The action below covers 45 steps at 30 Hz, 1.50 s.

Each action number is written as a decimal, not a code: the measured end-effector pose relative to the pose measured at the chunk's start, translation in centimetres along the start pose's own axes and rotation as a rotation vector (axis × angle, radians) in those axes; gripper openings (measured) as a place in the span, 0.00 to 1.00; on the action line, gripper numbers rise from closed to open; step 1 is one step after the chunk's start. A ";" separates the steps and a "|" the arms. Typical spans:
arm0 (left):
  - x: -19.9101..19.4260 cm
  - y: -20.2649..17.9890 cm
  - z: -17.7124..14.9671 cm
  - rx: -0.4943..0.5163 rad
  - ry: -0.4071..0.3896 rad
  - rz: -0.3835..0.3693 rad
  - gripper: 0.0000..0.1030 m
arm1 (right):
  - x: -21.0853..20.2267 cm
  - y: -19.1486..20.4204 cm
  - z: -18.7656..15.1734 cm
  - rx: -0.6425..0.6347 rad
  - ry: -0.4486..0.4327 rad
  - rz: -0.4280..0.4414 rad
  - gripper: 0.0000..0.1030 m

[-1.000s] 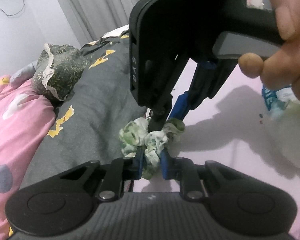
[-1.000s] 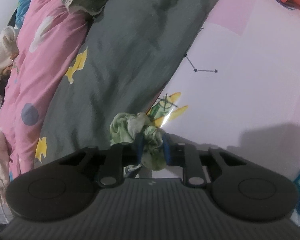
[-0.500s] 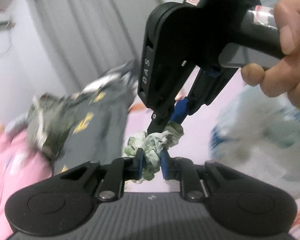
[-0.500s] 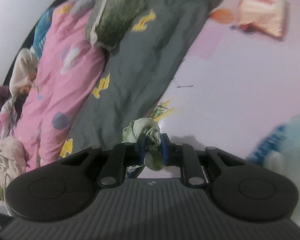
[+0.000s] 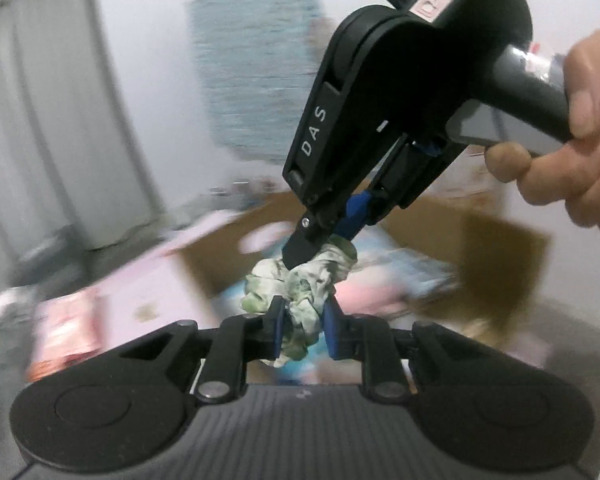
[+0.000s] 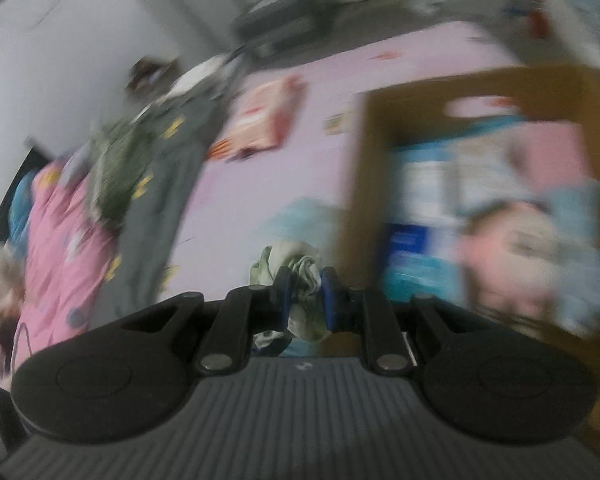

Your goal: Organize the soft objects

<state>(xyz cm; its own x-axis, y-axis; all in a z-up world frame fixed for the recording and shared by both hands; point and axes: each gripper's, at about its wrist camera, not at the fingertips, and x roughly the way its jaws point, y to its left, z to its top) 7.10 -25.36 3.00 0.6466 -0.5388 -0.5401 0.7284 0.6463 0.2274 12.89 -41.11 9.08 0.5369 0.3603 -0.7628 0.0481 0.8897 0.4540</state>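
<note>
both grippers have swung away from the grey quilt and pink blanket where they were 1 second ago, and now hang over an open cardboard box [image 5: 500, 248], carrying the green-and-white scrunchie [image 5: 300, 292] with them. the background in both views is smeared by blur.

in the left wrist view, the left gripper [image 5: 303, 330] has its blue-padded jaws drawn narrow, pinching the near end of the scrunchie. the right gripper [image 5: 320, 240] comes in from the upper right, held by a person's hand [image 5: 572, 152], and its tips clamp the far end of the same scrunchie, so the cloth is bunched between the 2 tools above the box's inside.

in the right wrist view, the right gripper [image 6: 304, 296] is closed tight on the scrunchie [image 6: 296, 268], with the box [image 6: 364, 184] to its right, holding blurred blue, white and pink items. the grey quilt [image 6: 160, 184] and pink blanket [image 6: 56, 232] lie far off to the left on the pale pink sheet [image 6: 260, 184].
</note>
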 end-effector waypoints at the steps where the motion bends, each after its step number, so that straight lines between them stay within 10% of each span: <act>1: 0.8 -1.3 0.6 -0.003 0.002 -0.049 0.22 | -1.1 -1.6 -0.6 0.024 -0.013 -0.020 0.14; 8: 5.2 -6.3 2.6 -0.031 0.072 -0.263 0.42 | -6.2 -10.6 -4.3 0.138 -0.082 -0.172 0.14; 16: 5.8 -5.4 1.4 -0.027 0.128 -0.201 0.53 | -6.1 -14.5 -5.5 0.068 -0.088 -0.361 0.13; 25: 2.3 -1.9 1.4 -0.108 0.110 -0.133 0.70 | -6.3 -14.0 -6.3 0.074 -0.129 -0.354 0.16; 38: -6.2 5.8 -3.1 -0.241 0.027 0.105 1.00 | -11.2 -6.8 -13.5 0.104 -0.445 -0.193 0.76; 45: -9.9 8.5 -6.2 -0.310 0.058 0.251 1.00 | -9.3 -2.2 -16.5 0.105 -0.504 -0.130 0.86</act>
<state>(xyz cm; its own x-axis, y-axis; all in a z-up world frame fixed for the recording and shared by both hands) 5.49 -11.25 5.25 0.7753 -0.3181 -0.5456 0.4411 0.8910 0.1073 -6.12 -41.76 7.55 0.8577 0.0465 -0.5120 0.2116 0.8758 0.4339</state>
